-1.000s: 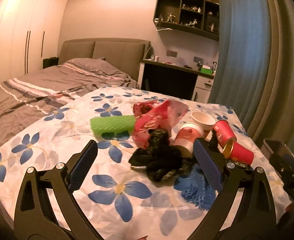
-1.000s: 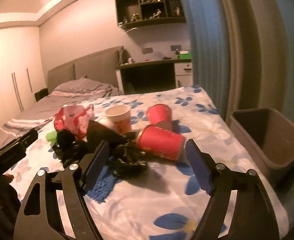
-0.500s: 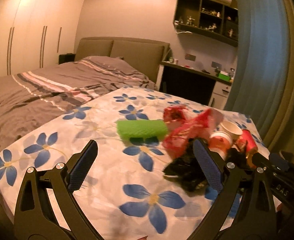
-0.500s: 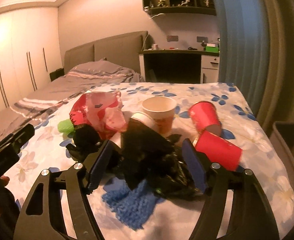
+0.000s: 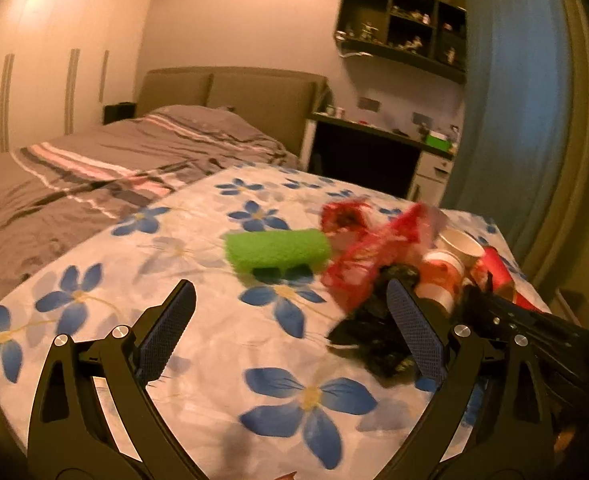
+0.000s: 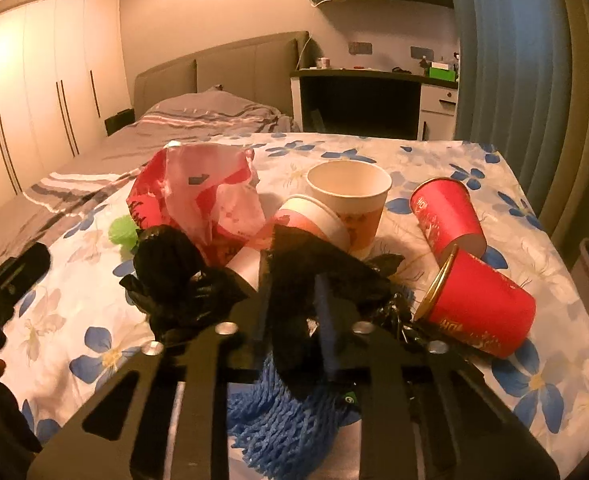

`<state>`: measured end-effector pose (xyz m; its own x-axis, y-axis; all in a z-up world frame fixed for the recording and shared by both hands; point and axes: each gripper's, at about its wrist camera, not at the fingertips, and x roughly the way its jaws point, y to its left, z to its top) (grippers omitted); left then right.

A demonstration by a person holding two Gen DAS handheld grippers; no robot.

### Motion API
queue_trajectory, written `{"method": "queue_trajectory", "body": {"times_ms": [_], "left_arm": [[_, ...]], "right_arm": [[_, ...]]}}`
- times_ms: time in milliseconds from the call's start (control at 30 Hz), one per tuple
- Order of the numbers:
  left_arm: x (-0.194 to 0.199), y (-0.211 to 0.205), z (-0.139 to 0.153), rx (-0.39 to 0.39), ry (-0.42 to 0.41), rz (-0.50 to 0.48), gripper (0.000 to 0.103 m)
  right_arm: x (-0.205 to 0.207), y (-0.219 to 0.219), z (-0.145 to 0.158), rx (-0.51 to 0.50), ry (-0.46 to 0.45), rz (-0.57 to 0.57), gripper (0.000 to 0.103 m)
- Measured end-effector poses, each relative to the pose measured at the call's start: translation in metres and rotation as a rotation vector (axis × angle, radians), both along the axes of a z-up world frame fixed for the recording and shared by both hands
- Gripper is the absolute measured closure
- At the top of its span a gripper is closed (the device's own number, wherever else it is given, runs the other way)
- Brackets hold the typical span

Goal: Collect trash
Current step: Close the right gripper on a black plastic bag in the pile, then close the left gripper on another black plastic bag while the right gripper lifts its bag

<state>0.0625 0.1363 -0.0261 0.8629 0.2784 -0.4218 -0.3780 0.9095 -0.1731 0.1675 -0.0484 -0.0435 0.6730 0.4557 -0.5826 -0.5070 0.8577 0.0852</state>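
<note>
Black plastic trash (image 6: 294, 280) sits apparently pinched in the just-closing right gripper (image 6: 290, 300), cups (image 6: 350, 196) behind; left gripper (image 5: 290, 332) open.

I'm looking at a warm-lit bedroom: grey bed (image 5: 142, 160), white wardrobe (image 6: 42, 92), dark desk (image 6: 366, 100), blue curtain (image 5: 510, 92), 1 wall shelf (image 5: 406, 36).

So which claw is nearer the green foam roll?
Left. The left claw hangs open just short of the green foam roll; the right claw is shut on black plastic farther off.
</note>
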Motion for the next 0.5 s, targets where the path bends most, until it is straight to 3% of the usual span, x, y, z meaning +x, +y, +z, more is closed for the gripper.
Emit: {"method": "queue_trajectory", "body": {"times_ms": [67,167,500], "left_arm": [[0.004,-0.006,-0.001,-0.003,0.008,-0.027,0.008],[0.01,-0.014,-0.003,0.003,0.015,-0.064,0.008],[0.037,-0.022,-0.005,-0.072,0.039,-0.158,0.012]], "right_arm": [[-0.002,-0.003,0.001,0.003,-0.009,0.005,0.096],[-0.008,-0.014,0.007,0.026,-0.03,-0.001,0.101],[-0.036,-0.061,0.041,0.137,-0.128,-0.033,0.102]]}}
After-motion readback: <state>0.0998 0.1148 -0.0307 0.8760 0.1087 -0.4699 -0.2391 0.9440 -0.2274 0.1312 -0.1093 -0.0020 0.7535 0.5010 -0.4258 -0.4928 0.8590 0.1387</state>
